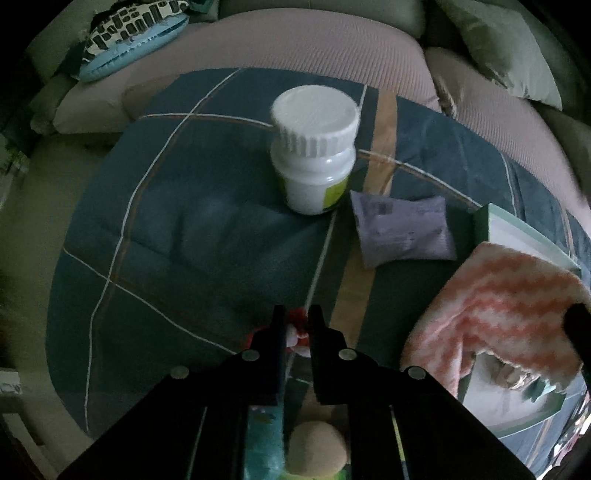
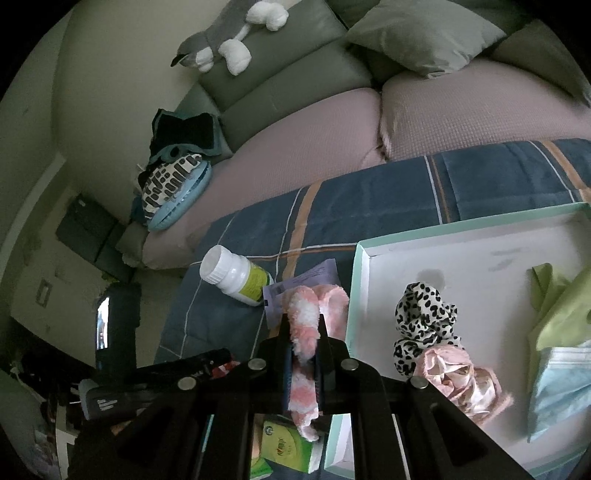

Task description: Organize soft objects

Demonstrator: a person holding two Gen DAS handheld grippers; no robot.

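My right gripper (image 2: 302,325) is shut on a fluffy pink and white cloth (image 2: 304,332) and holds it above the blue blanket, just left of the white box (image 2: 461,243). The same cloth (image 1: 495,314) hangs at the right of the left wrist view. In the box lie a leopard-print scrunchie (image 2: 424,325), a pink satin scrunchie (image 2: 461,380), a green cloth (image 2: 557,306) and a light blue mask (image 2: 557,384). My left gripper (image 1: 296,321) is shut on a small red and white soft thing (image 1: 297,328), low over the blanket.
A white pill bottle (image 1: 314,147) stands on the blue plaid blanket (image 1: 184,221), a purple pouch (image 1: 402,229) beside it. A green packet (image 2: 284,446) lies under the right gripper. Behind are the sofa (image 2: 295,140), a grey pillow (image 2: 424,33), a plush toy (image 2: 229,40) and a patterned cushion (image 2: 173,188).
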